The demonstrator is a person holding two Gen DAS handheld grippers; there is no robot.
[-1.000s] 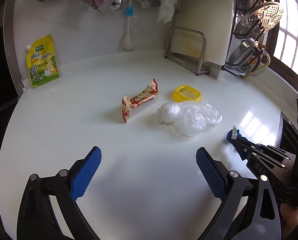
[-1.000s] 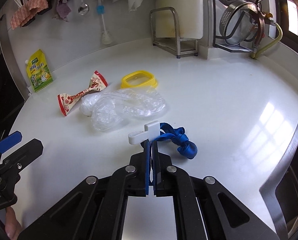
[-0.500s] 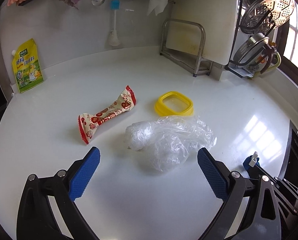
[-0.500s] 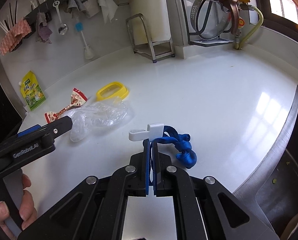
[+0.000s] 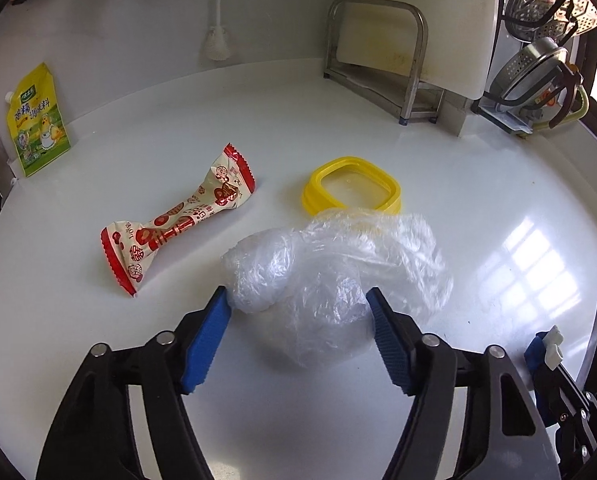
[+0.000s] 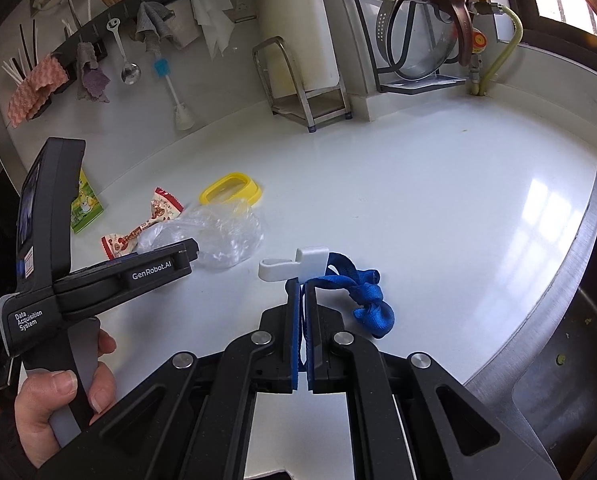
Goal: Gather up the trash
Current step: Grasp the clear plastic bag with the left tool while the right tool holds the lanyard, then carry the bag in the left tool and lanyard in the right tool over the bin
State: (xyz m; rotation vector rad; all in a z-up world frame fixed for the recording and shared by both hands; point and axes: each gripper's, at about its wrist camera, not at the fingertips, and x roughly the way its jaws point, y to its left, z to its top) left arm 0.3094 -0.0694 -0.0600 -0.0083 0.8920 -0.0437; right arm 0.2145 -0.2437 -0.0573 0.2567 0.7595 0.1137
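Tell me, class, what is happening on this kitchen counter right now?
A person is clearing trash off a white counter with two handheld grippers. The left gripper is open, its blue fingers on either side of a crumpled clear plastic bag, not yet closed on it. The right gripper is shut on a blue strap with a white clip. A red snack wrapper and a yellow lid lie nearby.

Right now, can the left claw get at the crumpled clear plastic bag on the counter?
Probably yes. The left claw is open, and its blue fingertips stand on either side of the near end of the clear plastic bag. Nothing lies between them; the snack wrapper and yellow lid sit apart.
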